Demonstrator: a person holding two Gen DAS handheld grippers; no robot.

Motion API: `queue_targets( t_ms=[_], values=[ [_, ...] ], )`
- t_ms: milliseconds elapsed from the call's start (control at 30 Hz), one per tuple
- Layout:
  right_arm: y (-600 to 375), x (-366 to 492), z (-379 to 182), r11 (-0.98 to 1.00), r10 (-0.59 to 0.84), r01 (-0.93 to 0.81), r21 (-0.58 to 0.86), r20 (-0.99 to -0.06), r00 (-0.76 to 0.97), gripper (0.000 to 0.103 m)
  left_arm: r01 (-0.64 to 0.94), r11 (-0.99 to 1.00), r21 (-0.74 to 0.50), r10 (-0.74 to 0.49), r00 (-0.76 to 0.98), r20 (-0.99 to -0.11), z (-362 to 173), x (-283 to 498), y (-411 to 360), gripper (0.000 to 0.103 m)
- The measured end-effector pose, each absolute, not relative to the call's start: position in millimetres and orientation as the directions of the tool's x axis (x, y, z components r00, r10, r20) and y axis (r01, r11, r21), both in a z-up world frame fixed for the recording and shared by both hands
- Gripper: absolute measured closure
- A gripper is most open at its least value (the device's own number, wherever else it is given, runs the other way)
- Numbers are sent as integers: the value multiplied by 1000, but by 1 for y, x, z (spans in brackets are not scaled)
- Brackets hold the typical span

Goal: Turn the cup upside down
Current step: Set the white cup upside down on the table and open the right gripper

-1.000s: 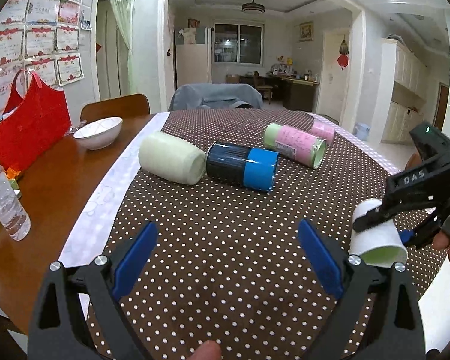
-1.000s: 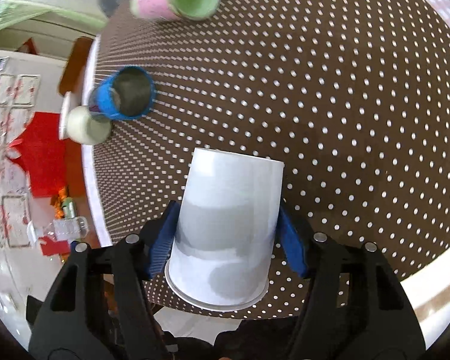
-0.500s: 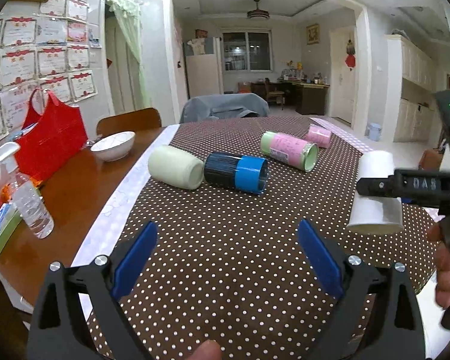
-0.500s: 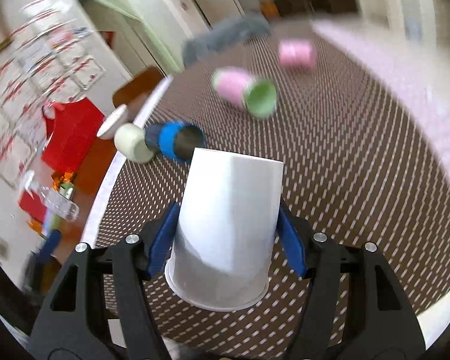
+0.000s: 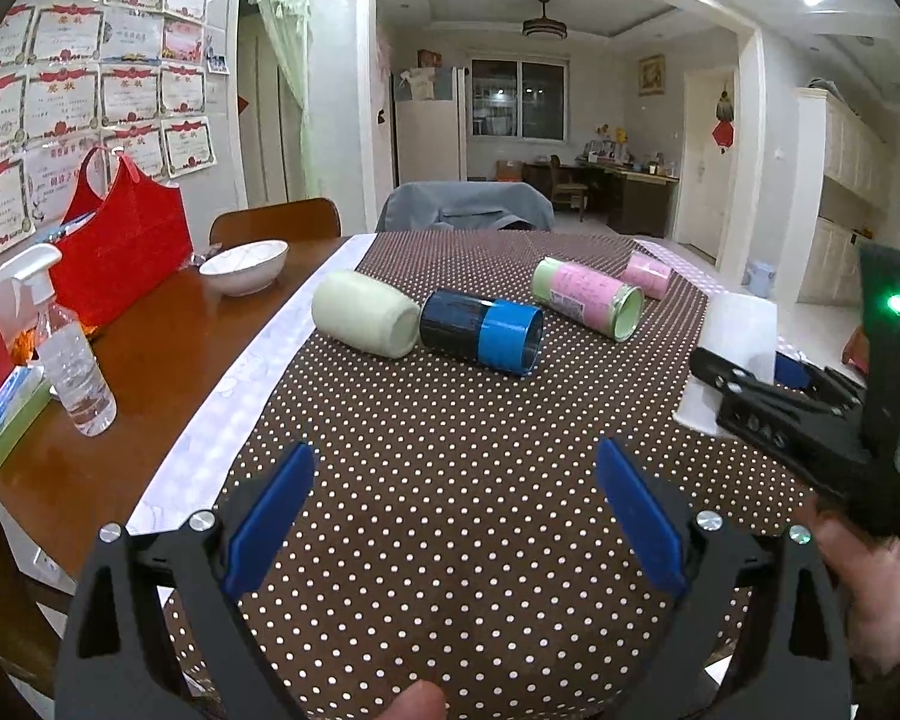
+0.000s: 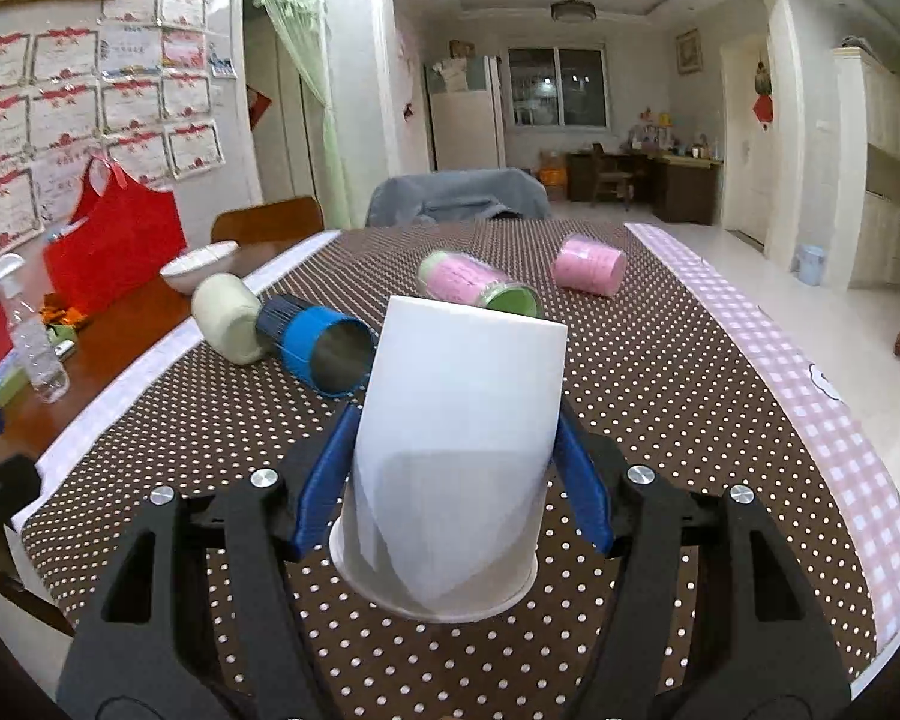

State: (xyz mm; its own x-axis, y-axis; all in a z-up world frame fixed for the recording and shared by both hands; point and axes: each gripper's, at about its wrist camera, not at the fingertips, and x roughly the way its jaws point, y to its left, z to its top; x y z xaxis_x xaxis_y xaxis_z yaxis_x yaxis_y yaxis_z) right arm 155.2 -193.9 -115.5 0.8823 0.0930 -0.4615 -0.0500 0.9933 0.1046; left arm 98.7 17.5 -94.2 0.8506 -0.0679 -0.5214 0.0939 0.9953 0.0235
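My right gripper (image 6: 456, 468) is shut on a white paper cup (image 6: 456, 438), which stands upside down with its rim at the brown dotted tablecloth (image 6: 660, 372); whether the rim touches is unclear. The cup also shows in the left wrist view (image 5: 729, 354) at the right, with the right gripper (image 5: 768, 384) around it. My left gripper (image 5: 456, 510) is open and empty above the near part of the cloth. Several other cups lie on their sides: a pale green one (image 5: 363, 321), a black and blue one (image 5: 480, 339), a pink and green one (image 5: 588, 297) and a small pink one (image 5: 648, 275).
A white bowl (image 5: 243, 267), a red bag (image 5: 120, 252) and a spray bottle (image 5: 69, 354) stand on the bare wood at the left. Chairs (image 5: 465, 207) stand at the far end. The table's right edge (image 6: 834, 420) has a pink checked border.
My right gripper has swung the white cup from lying tilted to upside down, rim down at the cloth. The left gripper has stayed open and drawn back a little.
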Motion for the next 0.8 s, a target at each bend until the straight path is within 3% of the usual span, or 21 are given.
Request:
queue_targets(
  t_ms=[500, 800],
  values=[
    [-165, 187, -129, 998, 67, -64, 25, -563, 824, 38, 90, 996, 16, -69, 848, -525, -100, 97, 23, 10],
    [-168, 155, -117, 988, 148, -106, 108, -548, 823, 8, 92, 995, 22, -67, 851, -520, -97, 93, 20, 10]
  ],
)
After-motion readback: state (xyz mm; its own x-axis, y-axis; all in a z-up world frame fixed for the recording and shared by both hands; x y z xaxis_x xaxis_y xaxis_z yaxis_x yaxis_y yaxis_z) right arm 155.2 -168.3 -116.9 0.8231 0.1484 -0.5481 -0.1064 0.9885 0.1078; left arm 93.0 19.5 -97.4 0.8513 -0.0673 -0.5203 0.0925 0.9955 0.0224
